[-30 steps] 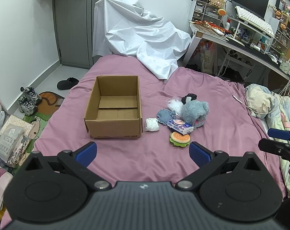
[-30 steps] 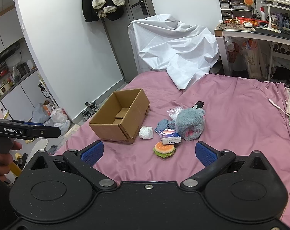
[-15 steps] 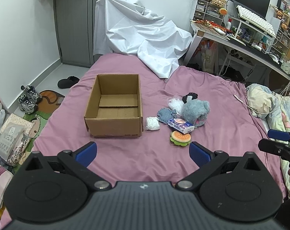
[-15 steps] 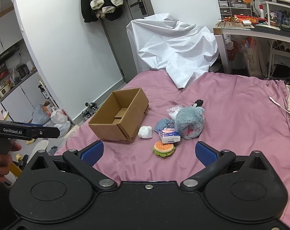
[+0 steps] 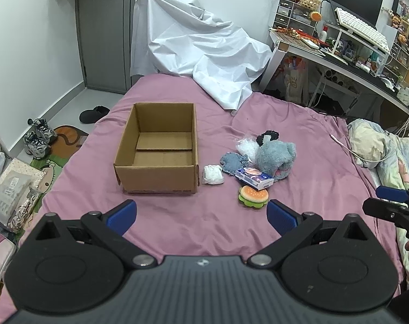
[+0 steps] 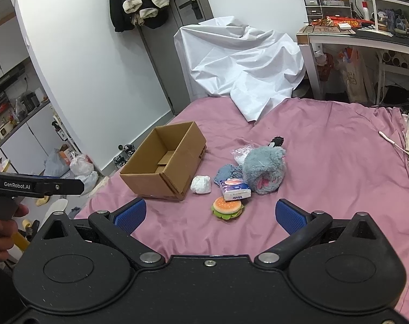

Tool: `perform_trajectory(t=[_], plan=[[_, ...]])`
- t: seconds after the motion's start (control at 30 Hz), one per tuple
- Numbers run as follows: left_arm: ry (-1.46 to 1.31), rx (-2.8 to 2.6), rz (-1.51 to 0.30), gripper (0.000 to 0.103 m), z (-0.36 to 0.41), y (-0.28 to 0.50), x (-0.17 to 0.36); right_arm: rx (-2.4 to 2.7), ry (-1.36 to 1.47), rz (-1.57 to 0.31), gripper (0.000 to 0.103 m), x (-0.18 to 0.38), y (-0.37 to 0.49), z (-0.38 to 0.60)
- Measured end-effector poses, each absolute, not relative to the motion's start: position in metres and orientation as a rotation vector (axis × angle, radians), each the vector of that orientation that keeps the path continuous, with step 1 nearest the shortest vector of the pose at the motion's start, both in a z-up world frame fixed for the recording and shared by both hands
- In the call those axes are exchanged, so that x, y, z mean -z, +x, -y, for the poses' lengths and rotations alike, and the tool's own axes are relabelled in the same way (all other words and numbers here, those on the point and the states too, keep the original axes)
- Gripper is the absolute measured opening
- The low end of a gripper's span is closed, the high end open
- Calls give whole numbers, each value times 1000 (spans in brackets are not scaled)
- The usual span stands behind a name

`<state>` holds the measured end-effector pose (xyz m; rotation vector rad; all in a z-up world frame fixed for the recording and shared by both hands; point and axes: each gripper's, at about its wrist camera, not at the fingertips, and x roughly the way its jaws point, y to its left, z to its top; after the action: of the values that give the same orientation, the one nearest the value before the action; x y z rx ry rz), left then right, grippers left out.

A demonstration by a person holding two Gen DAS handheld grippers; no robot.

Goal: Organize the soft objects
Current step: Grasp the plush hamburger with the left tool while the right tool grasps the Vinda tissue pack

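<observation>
An empty open cardboard box [image 5: 158, 148] [image 6: 164, 162] sits on the pink bed. Right of it lies a cluster: a white soft wad [image 5: 212, 174] [image 6: 201, 184], a blue knitted cloth [image 5: 233, 162], a tissue pack [image 5: 254, 178] [image 6: 235, 189], a burger-shaped plush [image 5: 253, 195] [image 6: 227, 207], a grey-blue fluffy slipper [image 5: 276, 156] [image 6: 264, 168], a clear bag [image 5: 248, 145] and a black item [image 5: 268, 135]. My left gripper [image 5: 201, 216] is open and empty, short of the box and the pile. My right gripper [image 6: 210, 214] is open and empty, just short of the burger.
A white sheet [image 5: 201, 54] drapes over something at the bed's far end. A cluttered desk [image 5: 339, 54] stands at the right. Bedding [image 5: 380, 148] lies at the bed's right edge. Shoes and bags [image 5: 37, 137] are on the floor left.
Both grippers have drifted slightly forward toward the bed; the objects sit a little lower in view. Nothing was grasped or moved.
</observation>
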<state>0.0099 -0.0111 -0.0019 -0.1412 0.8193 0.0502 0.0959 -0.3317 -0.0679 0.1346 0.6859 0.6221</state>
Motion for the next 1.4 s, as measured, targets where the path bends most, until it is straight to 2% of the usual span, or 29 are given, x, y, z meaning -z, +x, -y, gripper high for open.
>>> perform_trajectory(t=[0.6,0.97,1.4], plan=[[-186,9,-838,99,22,48,57,-560,180,-708,102,112,129,332],[-215,65,-825,98,36,81,86,-564,211,-727,87,135,154,329],[-304,136,-918,90,51,126,137,-611,210,-775,78,157,189,320]])
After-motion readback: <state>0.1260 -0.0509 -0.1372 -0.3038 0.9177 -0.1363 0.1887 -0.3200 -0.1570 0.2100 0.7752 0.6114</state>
